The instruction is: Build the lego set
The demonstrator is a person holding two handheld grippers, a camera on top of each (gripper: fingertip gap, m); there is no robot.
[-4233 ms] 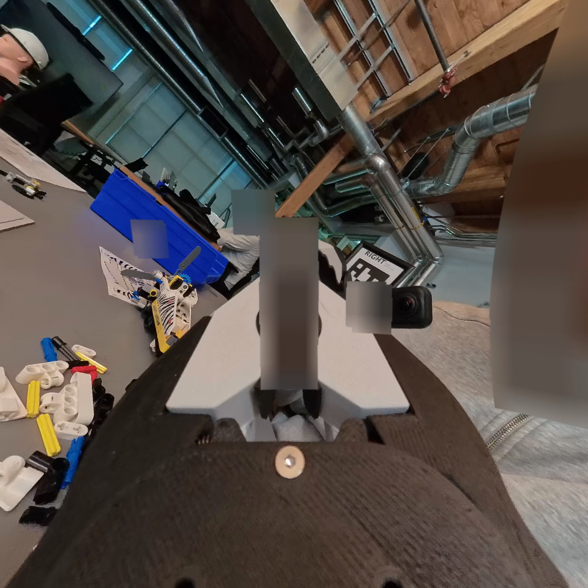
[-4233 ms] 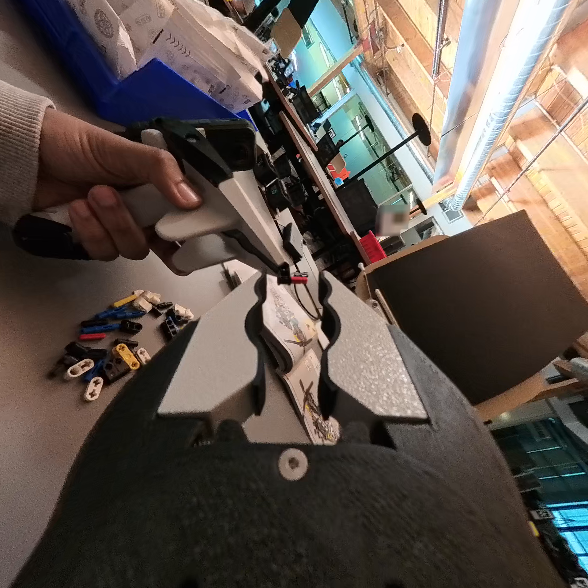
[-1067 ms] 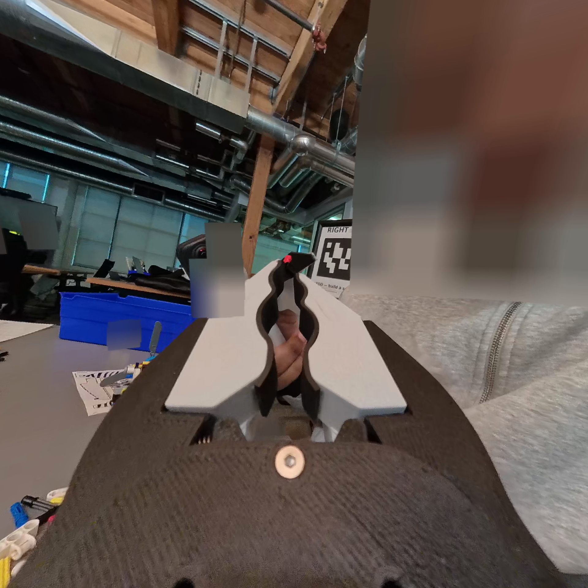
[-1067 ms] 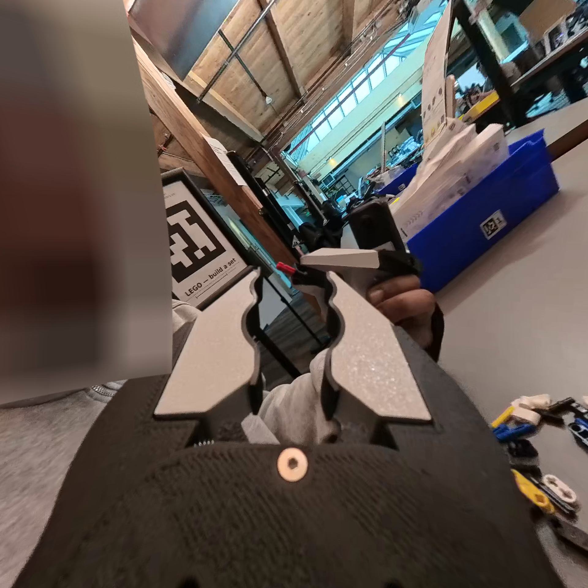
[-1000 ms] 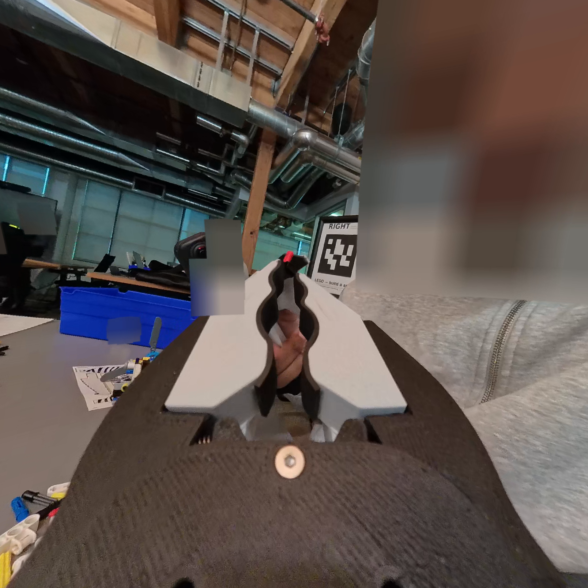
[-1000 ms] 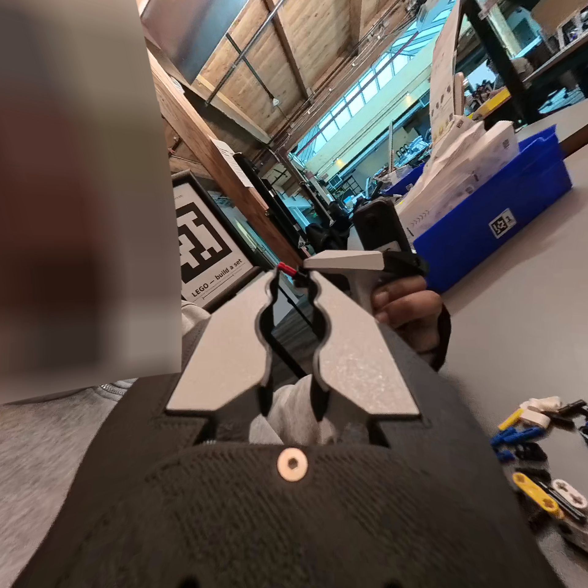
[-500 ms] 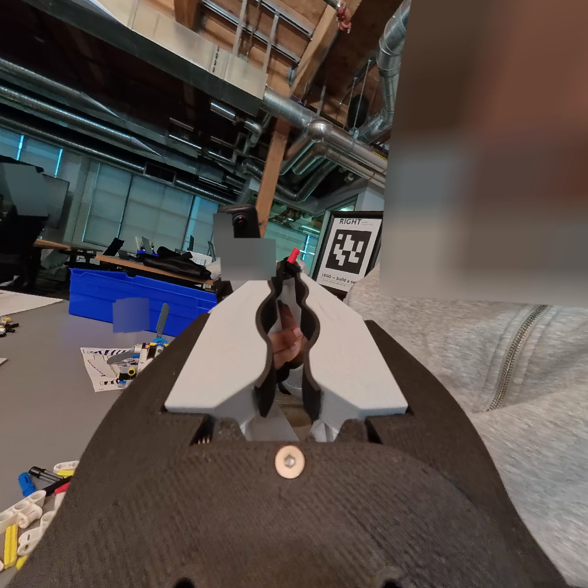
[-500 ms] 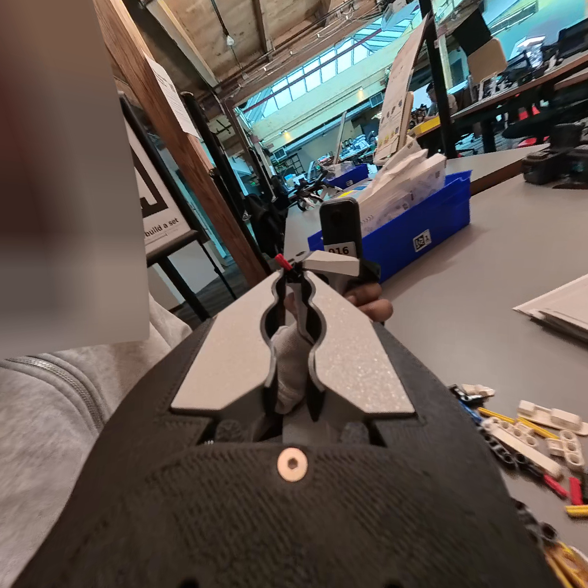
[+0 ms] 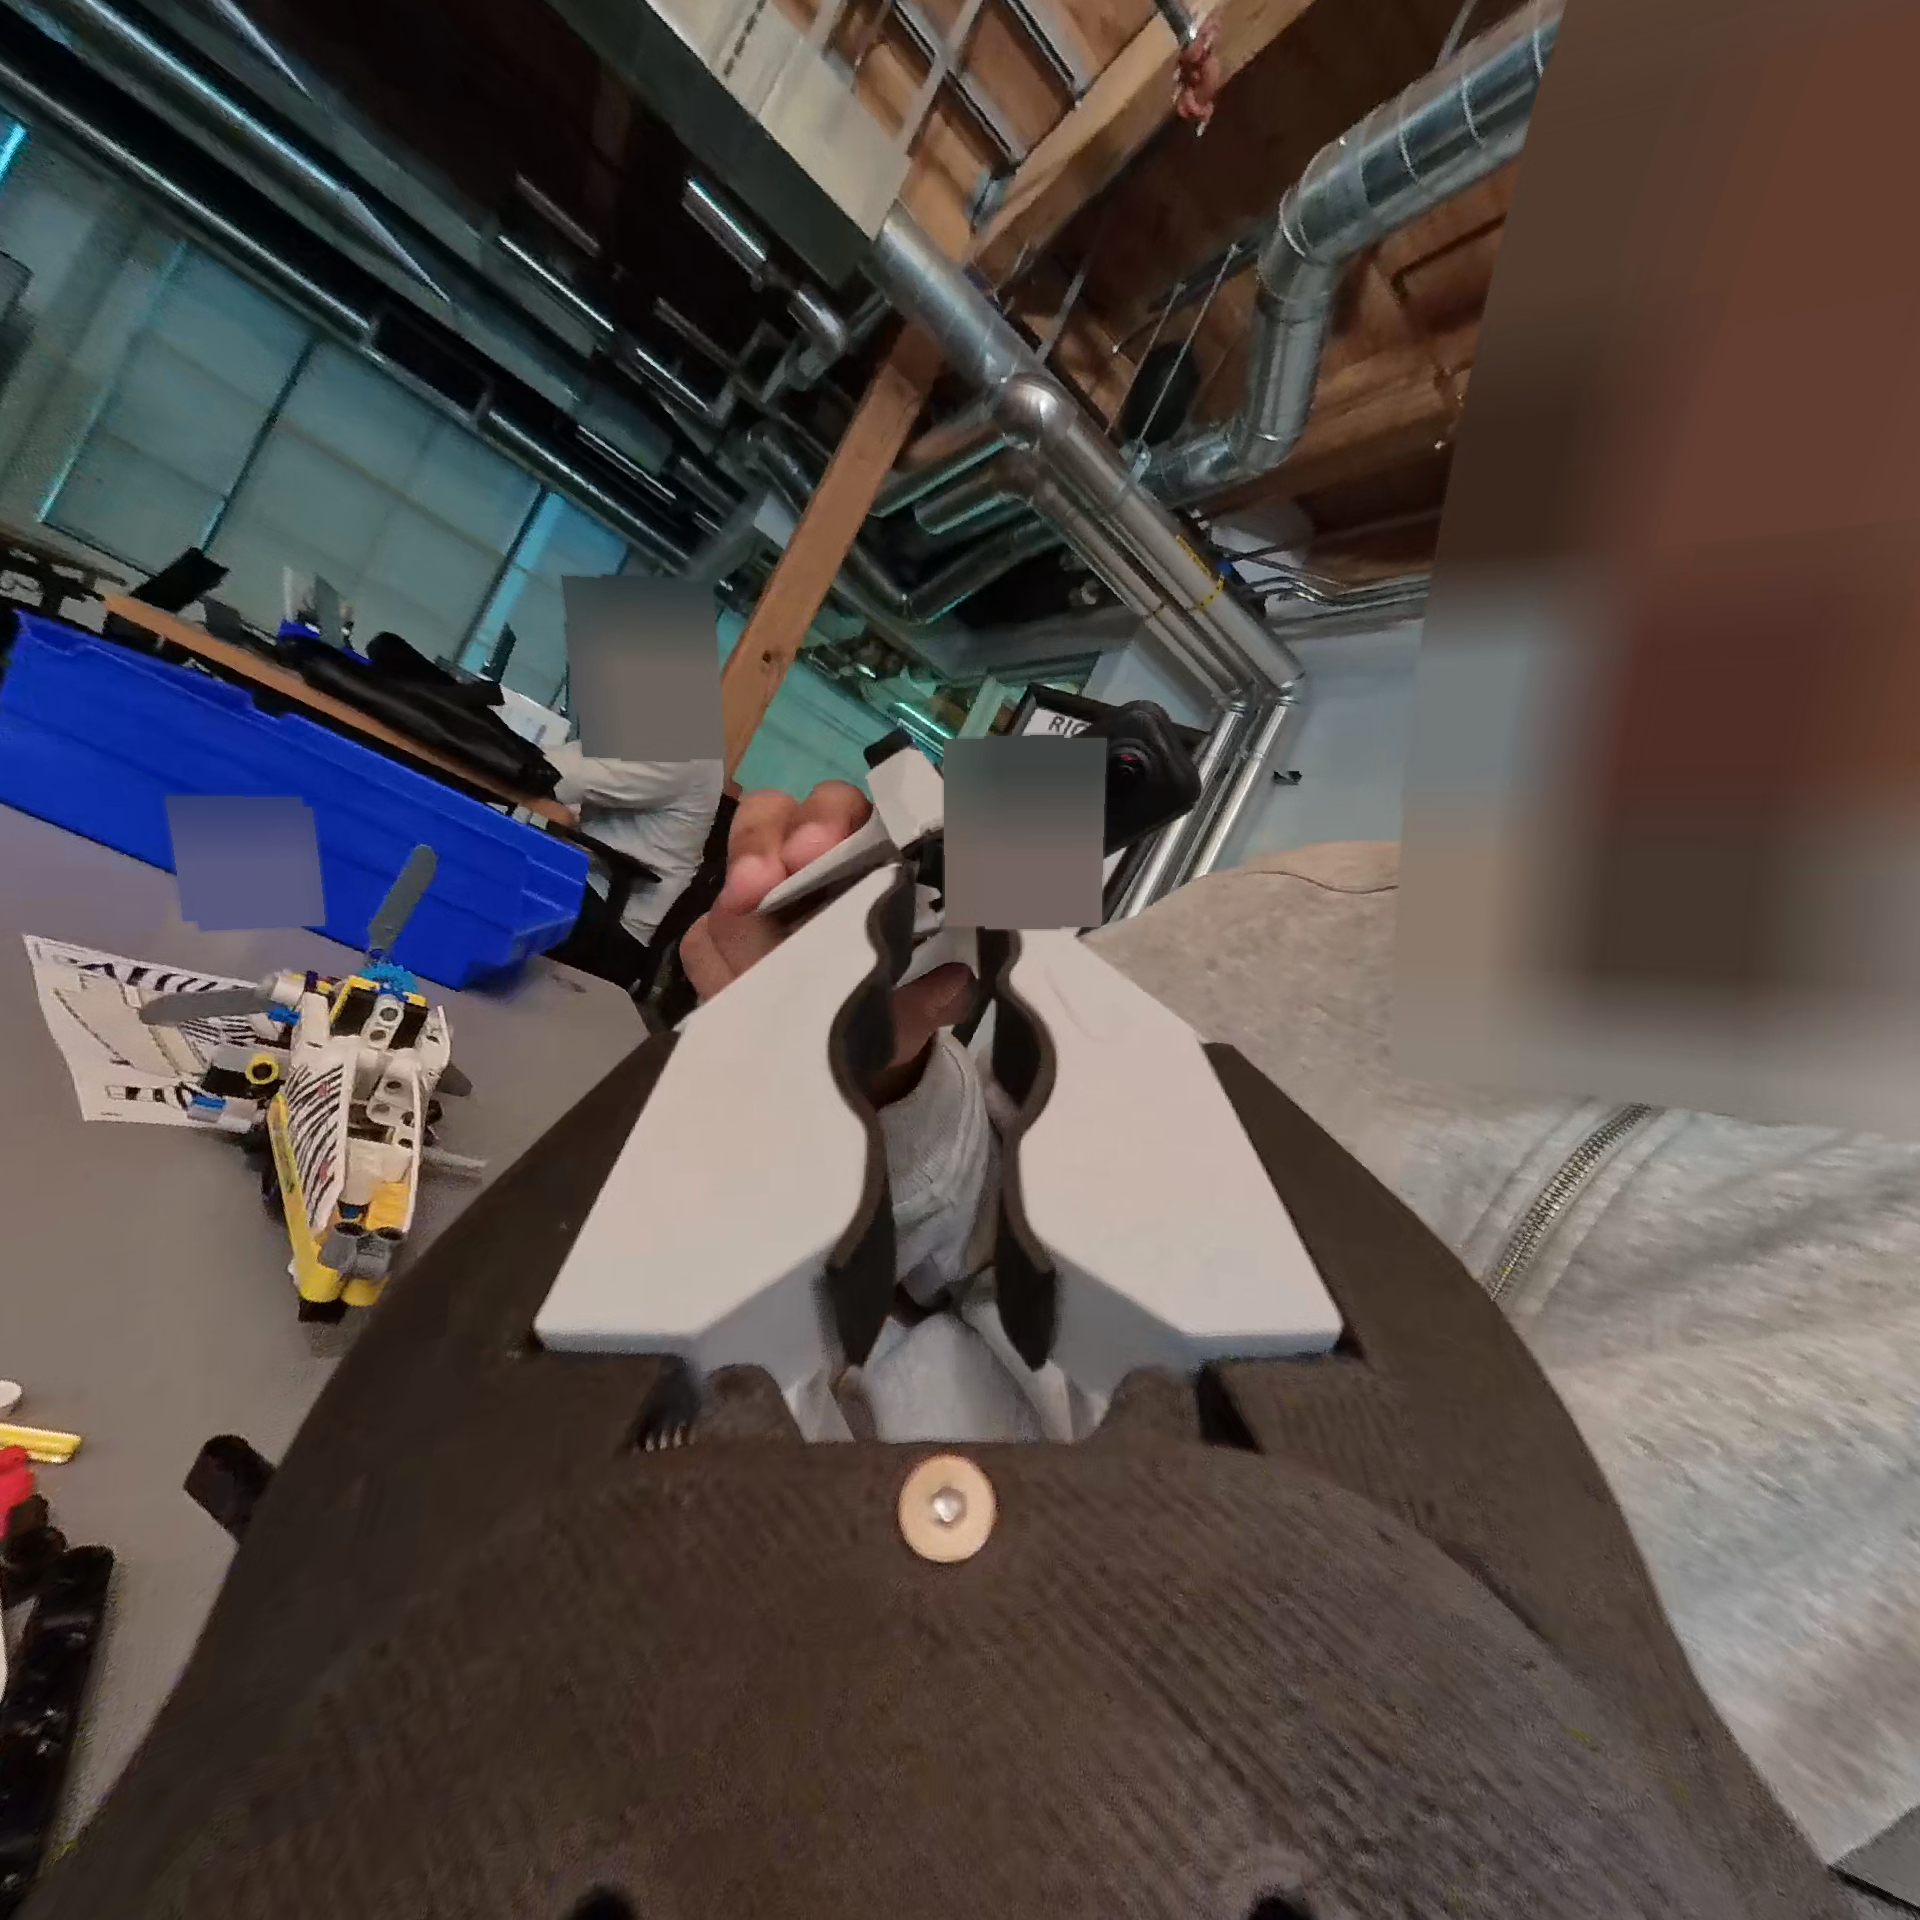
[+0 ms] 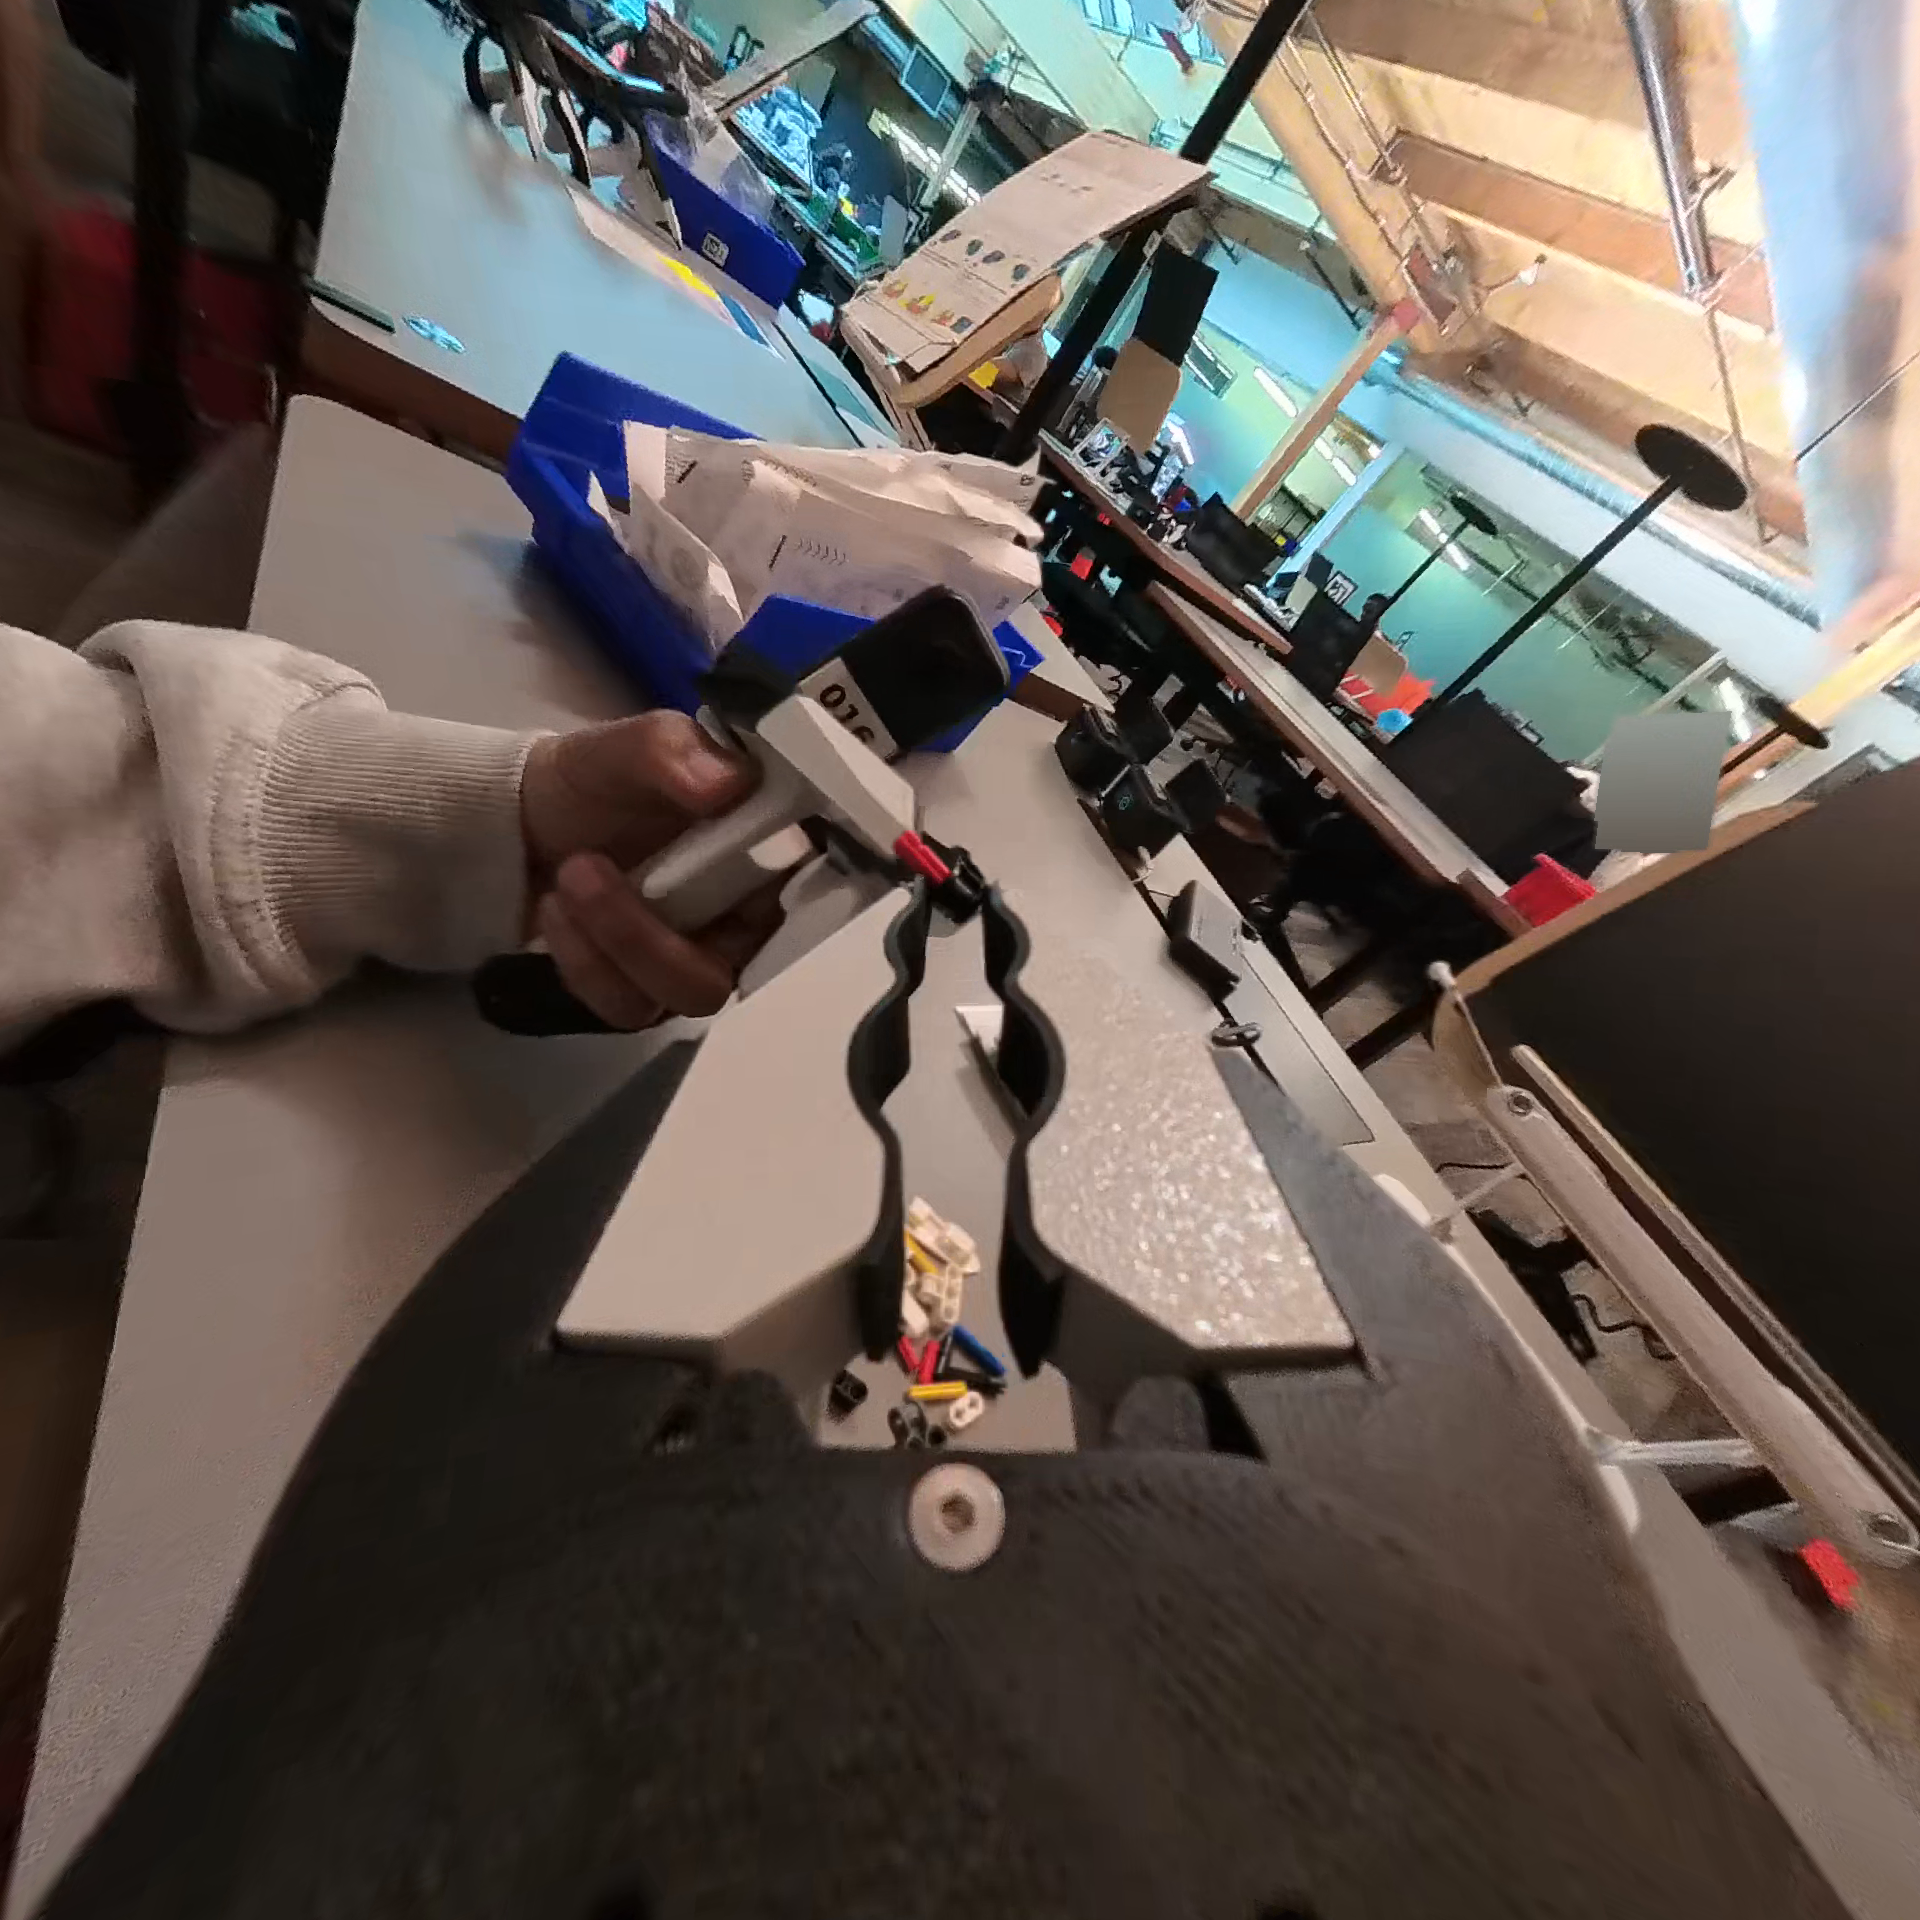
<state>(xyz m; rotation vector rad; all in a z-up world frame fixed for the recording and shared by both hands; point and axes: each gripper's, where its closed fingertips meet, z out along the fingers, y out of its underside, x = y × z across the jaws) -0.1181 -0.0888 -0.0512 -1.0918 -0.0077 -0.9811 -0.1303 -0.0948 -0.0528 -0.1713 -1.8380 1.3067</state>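
1. My right gripper [image 10: 951,902] pinches a small black piece [image 10: 962,889] at its tips, above the table [image 10: 343,1143].
2. My left gripper [image 10: 902,850], closed on a red pin [image 10: 916,854], meets it tip to tip, pin axis pointing into the piece.
3. The half-built model [image 9: 348,1122] waits on the table, nearer my left.

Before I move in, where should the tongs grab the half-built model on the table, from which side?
Take the white striped body across its narrow width, coming down from above. The model lies flat and lengthwise on the table, so both long sides look open. Stay off the thin grey blades at its far end and the yellow rail: they would likely flex or pop off.
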